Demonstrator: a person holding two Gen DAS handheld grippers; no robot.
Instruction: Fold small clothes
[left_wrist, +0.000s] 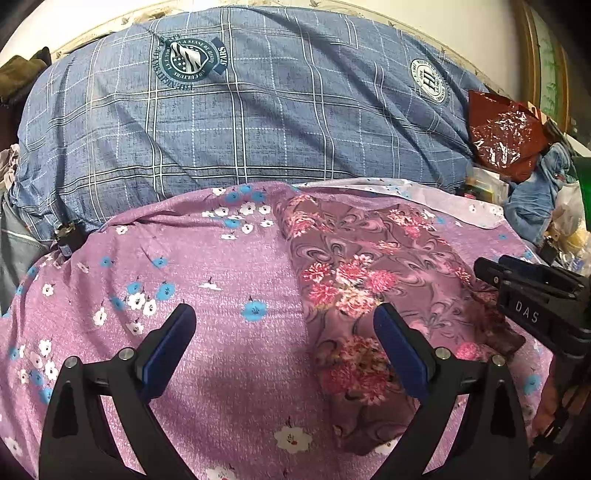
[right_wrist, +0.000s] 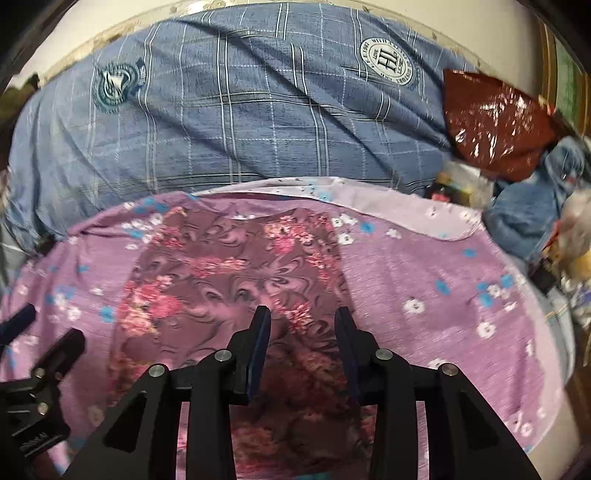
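Observation:
A small mauve garment with pink flower print lies flat on a purple flowered sheet. My left gripper is open and empty, hovering over the garment's left edge. My right gripper is open and empty above the middle of the garment. The right gripper also shows at the right edge of the left wrist view. The left gripper shows at the lower left of the right wrist view.
A big blue plaid bundle lies behind the purple sheet. A red shiny plastic bag and a heap of blue cloth sit at the far right. Dark clutter lies at the far left.

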